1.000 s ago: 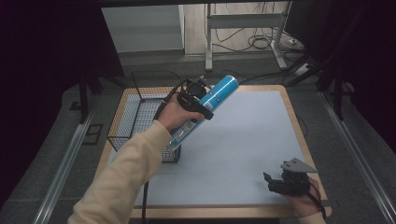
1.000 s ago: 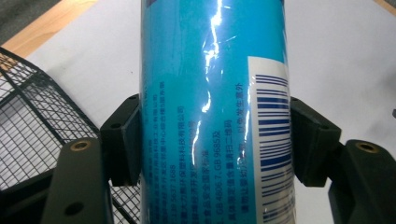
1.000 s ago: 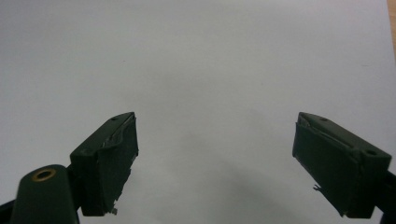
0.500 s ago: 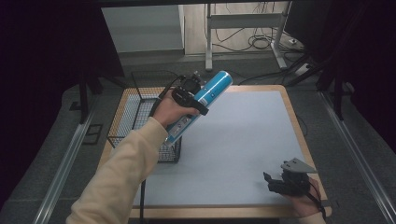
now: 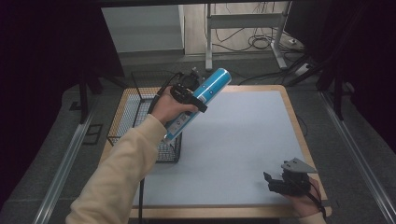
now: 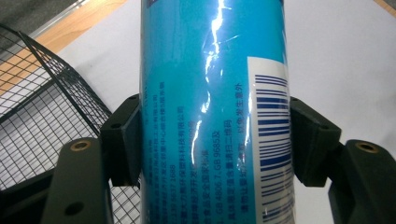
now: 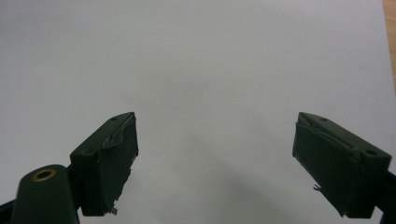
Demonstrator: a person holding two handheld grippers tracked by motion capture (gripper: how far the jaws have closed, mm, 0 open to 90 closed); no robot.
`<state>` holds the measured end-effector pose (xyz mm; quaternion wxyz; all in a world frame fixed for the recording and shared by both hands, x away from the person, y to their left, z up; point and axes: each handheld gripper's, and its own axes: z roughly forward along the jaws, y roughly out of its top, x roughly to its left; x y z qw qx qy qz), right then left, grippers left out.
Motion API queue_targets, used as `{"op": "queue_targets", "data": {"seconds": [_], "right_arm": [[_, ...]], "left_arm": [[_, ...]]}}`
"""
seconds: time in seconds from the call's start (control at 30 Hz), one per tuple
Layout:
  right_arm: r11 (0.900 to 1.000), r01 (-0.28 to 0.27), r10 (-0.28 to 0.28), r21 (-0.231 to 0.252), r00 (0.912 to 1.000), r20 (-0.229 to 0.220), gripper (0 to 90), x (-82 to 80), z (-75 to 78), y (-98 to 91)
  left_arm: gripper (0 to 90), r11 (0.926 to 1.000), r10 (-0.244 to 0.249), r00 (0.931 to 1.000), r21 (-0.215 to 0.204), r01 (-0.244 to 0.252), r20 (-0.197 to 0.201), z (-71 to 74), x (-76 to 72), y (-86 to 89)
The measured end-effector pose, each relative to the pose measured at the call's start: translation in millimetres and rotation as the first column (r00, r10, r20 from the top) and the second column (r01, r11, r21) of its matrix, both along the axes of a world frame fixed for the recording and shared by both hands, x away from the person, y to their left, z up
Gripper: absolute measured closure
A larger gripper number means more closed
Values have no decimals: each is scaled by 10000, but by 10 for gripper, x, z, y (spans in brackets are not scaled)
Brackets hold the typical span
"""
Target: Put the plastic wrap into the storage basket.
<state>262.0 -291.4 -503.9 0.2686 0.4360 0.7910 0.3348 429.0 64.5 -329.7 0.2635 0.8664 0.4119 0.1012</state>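
Two black jaws of the left gripper (image 5: pixel 190 95) clamp the sides of a tall blue cylindrical can (image 5: pixel 198 103) with white print and a barcode; the left gripper view shows both pads pressed against its glossy wrap. The can is held tilted in the air, above the inner edge of a black wire-mesh basket (image 5: pixel 133 114) at the table's left. Its lower end is perhaps over the basket's rim. The right gripper (image 5: pixel 280 181) rests spread and empty on the pale grey mat (image 5: pixel 243 140).
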Motion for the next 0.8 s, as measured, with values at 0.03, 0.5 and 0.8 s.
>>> {"op": "queue_targets", "data": {"seconds": [0.03,0.5,0.8], "right_arm": [[10000,-6,6,-8,10000,4,145,0,0,1],[10000,8,-8,49,10000,10,145,-3,6,-7],[10000,-29,29,-32,10000,4,145,0,-5,6]], "left_arm": [[315,10000,18,10000,-17,-18,-2,10,1,-1],[315,9995,321,9991,36,-322,269,161,127,74],[315,9985,525,9981,161,-531,333,174,260,169]]}}
